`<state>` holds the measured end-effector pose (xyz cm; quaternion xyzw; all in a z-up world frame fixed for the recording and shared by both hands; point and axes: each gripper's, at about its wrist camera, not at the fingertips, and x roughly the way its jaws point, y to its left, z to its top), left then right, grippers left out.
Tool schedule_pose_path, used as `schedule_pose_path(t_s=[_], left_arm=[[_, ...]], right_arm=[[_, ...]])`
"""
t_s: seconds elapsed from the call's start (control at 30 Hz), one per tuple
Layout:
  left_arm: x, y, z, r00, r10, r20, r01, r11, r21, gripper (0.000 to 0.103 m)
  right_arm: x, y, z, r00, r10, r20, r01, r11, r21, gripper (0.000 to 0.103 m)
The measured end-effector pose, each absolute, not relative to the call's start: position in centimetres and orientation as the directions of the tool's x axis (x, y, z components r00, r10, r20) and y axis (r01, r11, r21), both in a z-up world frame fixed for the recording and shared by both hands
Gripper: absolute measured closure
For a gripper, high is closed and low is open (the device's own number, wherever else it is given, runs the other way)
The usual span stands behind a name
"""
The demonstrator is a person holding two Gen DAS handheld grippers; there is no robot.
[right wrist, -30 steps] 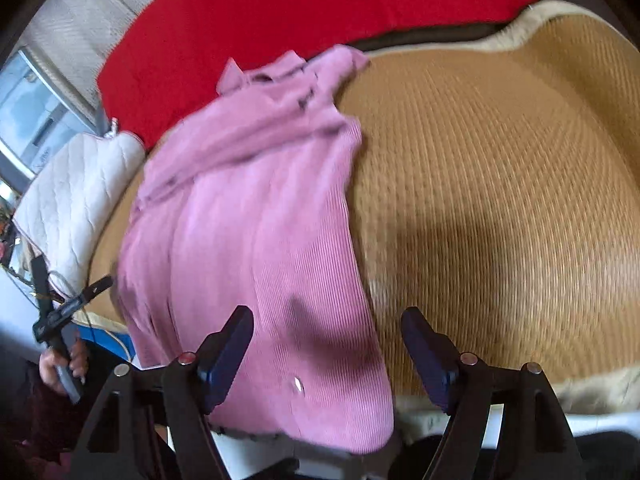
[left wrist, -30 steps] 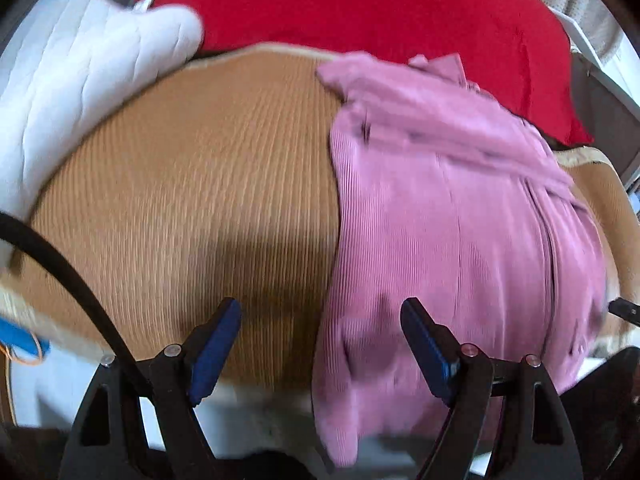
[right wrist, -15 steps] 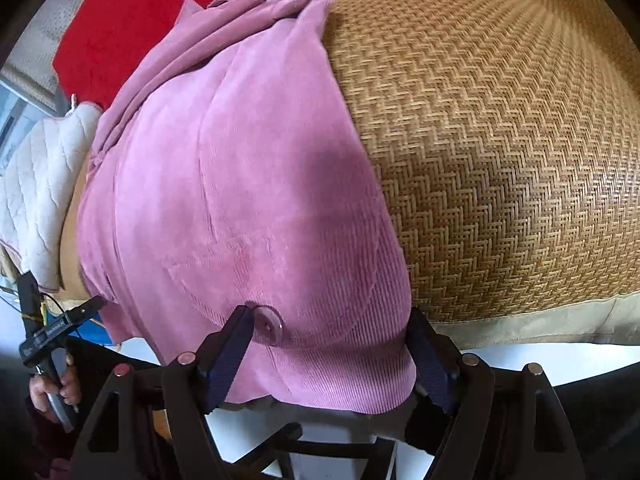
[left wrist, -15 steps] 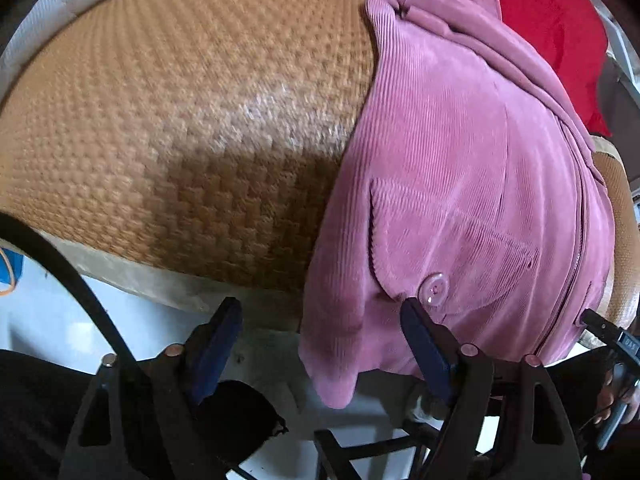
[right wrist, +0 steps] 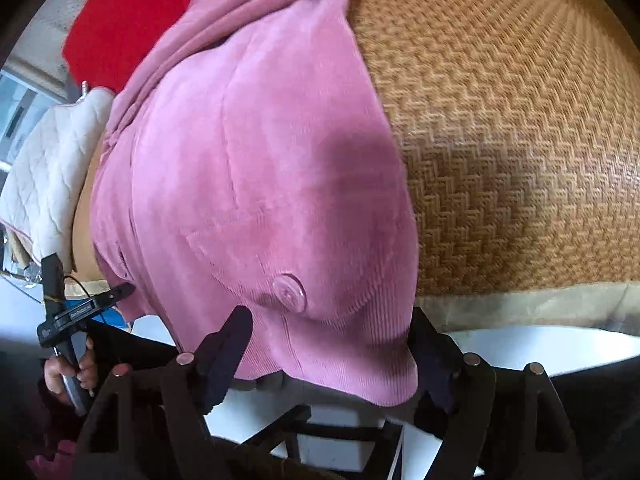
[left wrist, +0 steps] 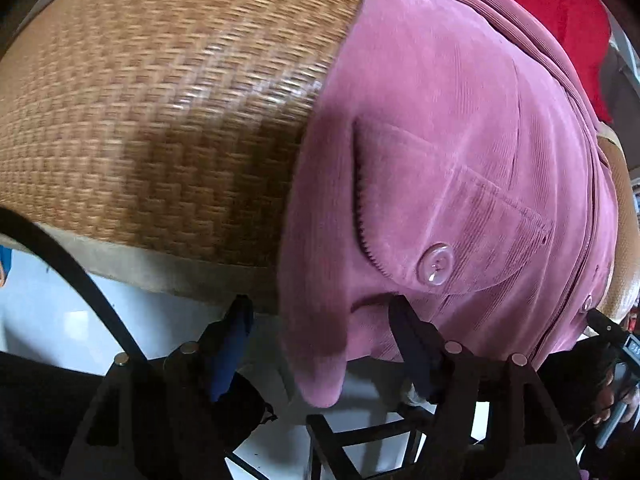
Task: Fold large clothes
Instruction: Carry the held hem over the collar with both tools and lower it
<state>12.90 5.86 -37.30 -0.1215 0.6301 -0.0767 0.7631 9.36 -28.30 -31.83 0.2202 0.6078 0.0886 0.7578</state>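
A pink corduroy shirt (left wrist: 460, 152) lies flat on the woven mat (left wrist: 160, 100), its near hem hanging over the mat's front edge. My left gripper (left wrist: 320, 322) straddles the hem's left corner. Its right finger (left wrist: 404, 320) touches the cloth below the buttoned pocket, its left finger stands apart, and the jaws are open. My right gripper (right wrist: 328, 328) is open around the other hem corner of the shirt (right wrist: 260, 180), whose cloth fills the gap unpinched. A hand holds the left gripper (right wrist: 72, 312) at the right wrist view's left edge.
A red blanket (left wrist: 560, 20) lies beyond the shirt's collar. A white quilted pad (right wrist: 48, 168) sits at the mat's (right wrist: 520, 140) far left. Below the mat's edge are a white surface and a dark frame (left wrist: 360, 432). A black cable (left wrist: 72, 264) crosses the left wrist view.
Both grippers sank toward the shirt's near hem and tipped further down. The hem corners now sit between the jaws. The left jaws have narrowed a little.
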Motion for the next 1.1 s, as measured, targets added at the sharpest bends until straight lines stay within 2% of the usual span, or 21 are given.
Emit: schedule_pose_path(t_s=[0.03,0.07,0.1,0.13,0.17,0.23,0.37,0.6,0.73,0.93,1.03,1.1], left_arm=[[12.8,5.6,-37.3,0.197,-0.28,-0.939,-0.031,0.956,-0.292,0.051],[12.8,5.4,-37.4,0.192,-0.289,-0.938,-0.023,0.954,-0.299,0.064],[12.5,5.7,-37.5,0.189,-0.293,-0.937,-0.022,0.953,-0.302,0.086],[12.2,5.4,-37.1,0.193,-0.305,-0.933,-0.027,0.948,-0.316,0.094],[11.9,5.6,-36.8,0.201,-0.334,-0.921,-0.035,0.937,-0.347,0.095],[11.4,5.9,-35.6,0.237,-0.373,-0.897,-0.039,0.919,-0.393,0.097],[11.1,7.1,-30.4,0.325,-0.517,-0.792,0.018,0.84,-0.542,0.098],[16.2,8.6,-21.3,0.448,-0.614,-0.65,0.123,0.763,-0.635,0.098],[23.0,9.5,-18.1,0.493,-0.61,-0.62,0.127,0.756,-0.642,0.098],[35.0,8.2,-18.9,0.558,-0.588,-0.586,0.064,0.734,-0.676,0.096],[40.8,7.3,-22.4,0.566,-0.546,-0.618,-0.017,0.742,-0.67,0.092],[42.8,6.8,-25.7,0.519,-0.527,-0.674,-0.101,0.744,-0.66,0.086]], right_arm=[[9.3,-27.9,-32.1,0.252,0.405,-0.879,0.122,0.888,0.444,0.032],[9.2,-27.3,-32.3,0.245,0.41,-0.879,0.115,0.888,0.446,0.068],[9.2,-27.0,-32.5,0.222,0.406,-0.886,0.115,0.892,0.437,0.082],[9.1,-26.2,-32.5,0.213,0.399,-0.892,0.112,0.897,0.428,0.083],[8.9,-25.8,-32.0,0.217,0.398,-0.891,0.101,0.899,0.426,0.089],[8.8,-24.8,-30.5,0.237,0.438,-0.867,0.068,0.883,0.465,0.09],[9.4,-24.4,-25.5,0.33,0.521,-0.787,-0.018,0.837,0.547,0.09],[15.0,-25.2,-20.2,0.473,0.549,-0.689,-0.105,0.811,0.575,0.092],[20.7,-28.3,-18.7,0.561,0.529,-0.636,-0.086,0.802,0.592,0.093],[31.0,-34.1,-18.7,0.676,0.453,-0.581,0.068,0.747,0.662,0.093],[36.7,-36.5,-21.6,0.684,0.421,-0.596,0.176,0.698,0.694,0.093],[39.4,-37.5,-24.4,0.661,0.412,-0.627,0.248,0.668,0.701,0.089]])
